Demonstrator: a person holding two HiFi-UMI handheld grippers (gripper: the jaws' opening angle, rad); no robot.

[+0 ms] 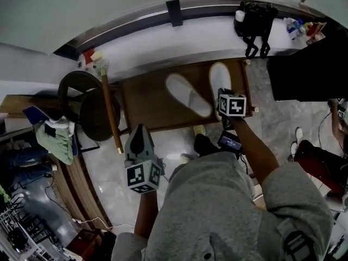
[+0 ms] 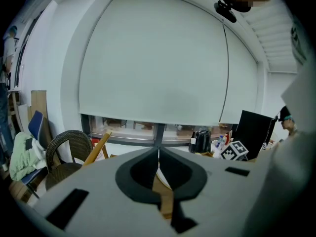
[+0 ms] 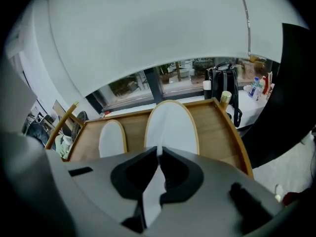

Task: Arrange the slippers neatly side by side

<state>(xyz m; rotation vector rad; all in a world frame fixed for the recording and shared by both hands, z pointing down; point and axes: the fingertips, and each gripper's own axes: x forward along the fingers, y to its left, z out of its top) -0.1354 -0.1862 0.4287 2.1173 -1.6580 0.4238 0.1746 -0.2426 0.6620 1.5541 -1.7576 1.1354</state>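
Two white slippers lie on a low wooden table (image 1: pixel 142 106). The left slipper (image 1: pixel 187 94) lies at an angle, and the right slipper (image 1: pixel 218 76) points straight away from me. My right gripper (image 1: pixel 223 93) hovers over the heel end of the right slipper, jaws shut with nothing between them. In the right gripper view its tips (image 3: pixel 159 151) meet just short of the right slipper (image 3: pixel 170 125), with the other slipper (image 3: pixel 111 138) to its left. My left gripper (image 1: pixel 139 133) is off the table's near left corner, jaws shut (image 2: pixel 158 153) and holding nothing.
A dark wicker chair (image 1: pixel 87 105) and a leaning wooden stick (image 1: pixel 110 110) stand left of the table. A black bag (image 1: pixel 254 20) and bottles (image 1: pixel 299 29) sit on the sill behind. A black panel (image 1: pixel 310 64) is at the right. Clothes (image 1: pixel 51 137) hang at the far left.
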